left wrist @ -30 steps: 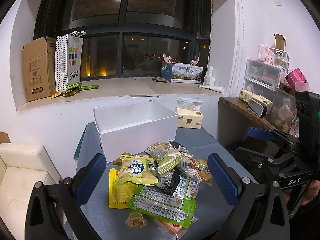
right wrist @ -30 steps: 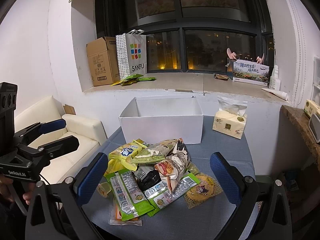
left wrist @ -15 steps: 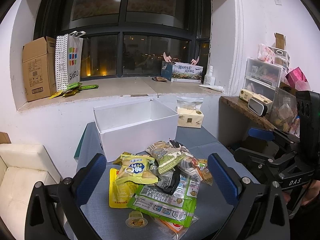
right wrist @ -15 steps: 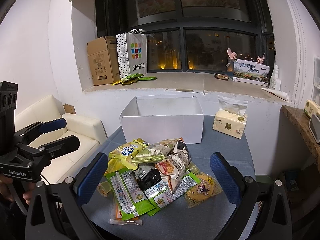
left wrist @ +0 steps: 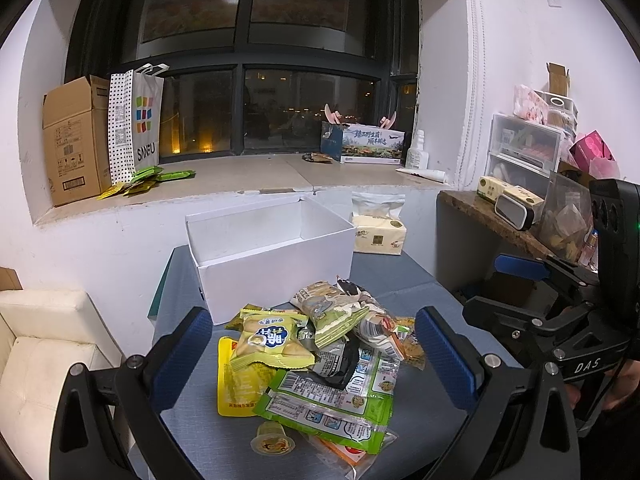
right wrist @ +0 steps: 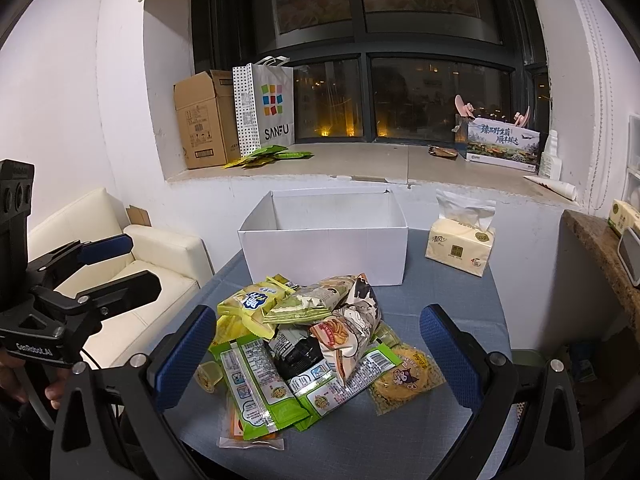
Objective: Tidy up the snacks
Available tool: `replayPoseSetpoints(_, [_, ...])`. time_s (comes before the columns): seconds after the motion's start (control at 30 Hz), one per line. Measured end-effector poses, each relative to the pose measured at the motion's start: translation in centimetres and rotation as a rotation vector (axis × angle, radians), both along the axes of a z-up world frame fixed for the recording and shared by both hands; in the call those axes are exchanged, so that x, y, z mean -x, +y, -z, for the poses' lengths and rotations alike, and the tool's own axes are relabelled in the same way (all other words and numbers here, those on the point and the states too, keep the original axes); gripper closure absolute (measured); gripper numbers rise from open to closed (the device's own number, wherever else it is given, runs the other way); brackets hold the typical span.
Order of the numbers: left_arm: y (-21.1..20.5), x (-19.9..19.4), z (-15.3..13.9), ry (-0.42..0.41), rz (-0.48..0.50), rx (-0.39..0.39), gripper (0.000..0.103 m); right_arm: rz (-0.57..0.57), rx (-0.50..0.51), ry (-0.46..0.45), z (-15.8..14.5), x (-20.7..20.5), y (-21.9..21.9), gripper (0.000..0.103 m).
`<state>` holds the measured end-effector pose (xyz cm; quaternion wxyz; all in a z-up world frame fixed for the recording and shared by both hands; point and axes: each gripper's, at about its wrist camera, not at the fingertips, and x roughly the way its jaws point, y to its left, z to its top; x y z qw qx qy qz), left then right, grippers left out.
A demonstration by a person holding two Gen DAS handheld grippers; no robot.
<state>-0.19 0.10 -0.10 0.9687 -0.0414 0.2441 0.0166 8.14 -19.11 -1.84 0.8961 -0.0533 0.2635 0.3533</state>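
Snacks (right wrist: 304, 336) lie in one loose heap on the grey surface (right wrist: 452, 304), none yet sorted: the white box (right wrist: 324, 240) just behind the heap stands open, and what shows of its inside looks bare, so by my reading the organizing has hardly begun and every packet remains to be moved. On top sit a yellow biscuit pack (left wrist: 272, 344) toward the left and a pale green pack (left wrist: 328, 316) beside it, with long green sachets (right wrist: 260, 388) underneath, a small jelly cup (left wrist: 272, 442) at the near edge and a round cookie packet (right wrist: 404, 376) on the right fringe. A tissue pack (right wrist: 460, 244) stands apart to the right of the box. The left claw (left wrist: 316, 356) hangs above the near side of the heap with its blue-padded fingers (left wrist: 180, 356) spread wide, holding nothing and touching nothing. The right claw (right wrist: 316, 352) is likewise spread wide and empty, framing the pile from the other side, its pads (right wrist: 448, 356) clear of every packet.
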Motion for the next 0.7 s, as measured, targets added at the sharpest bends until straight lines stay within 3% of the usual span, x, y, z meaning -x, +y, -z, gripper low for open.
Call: replayPoseSetpoints(0.7, [0.0, -0.01, 0.0, 0.0, -0.005, -0.002, 0.0, 0.0, -0.001, 0.001, 0.05, 0.14, 0.05, 0.0])
